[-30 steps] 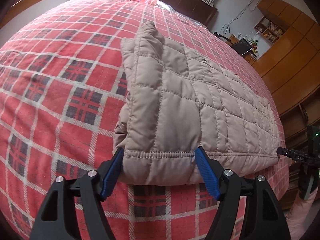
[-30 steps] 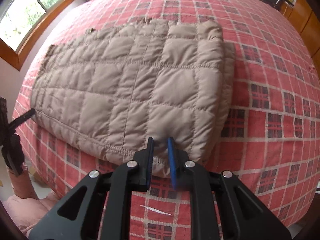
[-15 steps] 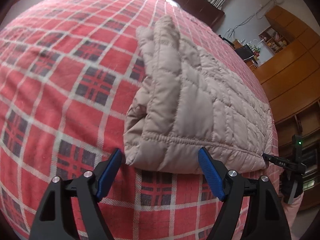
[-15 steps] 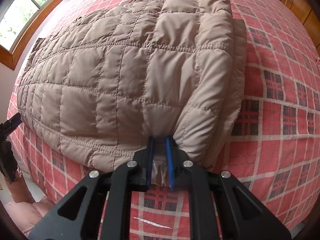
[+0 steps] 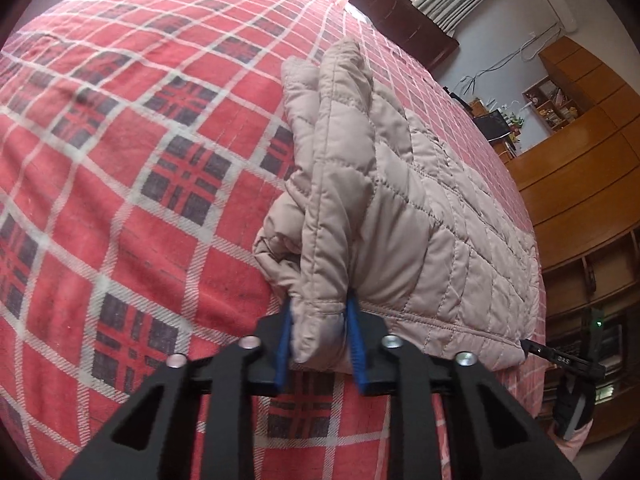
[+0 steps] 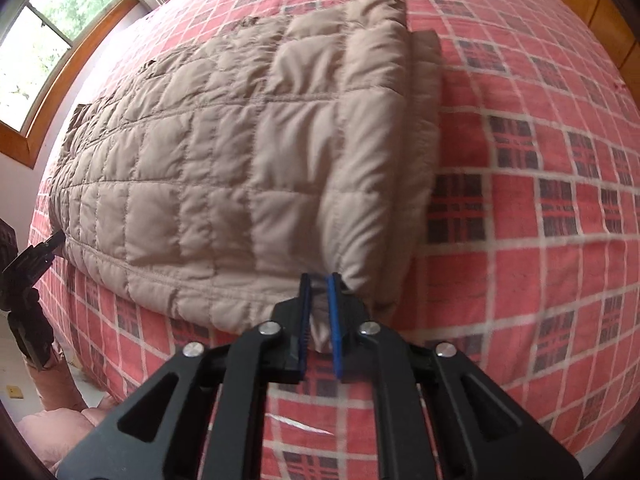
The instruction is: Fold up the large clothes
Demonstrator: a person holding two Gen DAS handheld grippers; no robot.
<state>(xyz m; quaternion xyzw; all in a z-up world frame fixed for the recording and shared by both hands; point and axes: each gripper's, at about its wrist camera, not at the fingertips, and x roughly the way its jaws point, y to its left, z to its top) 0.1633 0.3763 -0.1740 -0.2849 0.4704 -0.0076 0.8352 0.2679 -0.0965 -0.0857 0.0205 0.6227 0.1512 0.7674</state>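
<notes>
A beige quilted jacket point(image 5: 420, 216) lies folded lengthwise on a red plaid bedspread point(image 5: 140, 168). My left gripper point(image 5: 320, 322) is shut on the jacket's near left corner, with fabric bunched between its blue pads and lifted into a ridge. In the right wrist view the same jacket point(image 6: 224, 168) spreads to the left, and my right gripper point(image 6: 318, 294) is shut on its near right corner, which puckers upward. Each gripper shows in the other's view: the right one point(image 5: 560, 356) at the jacket's far end, the left one point(image 6: 36, 256) at the left edge.
The bedspread point(image 6: 540, 208) runs to the bed's near edge just below both grippers. A wooden wardrobe point(image 5: 588, 184) and shelves stand to the right of the bed, a window point(image 6: 44, 48) to the left, and a dark headboard point(image 5: 384, 12) at the far end.
My left gripper went from wide open around the jacket's corner to shut on it. My right gripper stayed shut on its corner. Both corners have risen and the fabric bunches up.
</notes>
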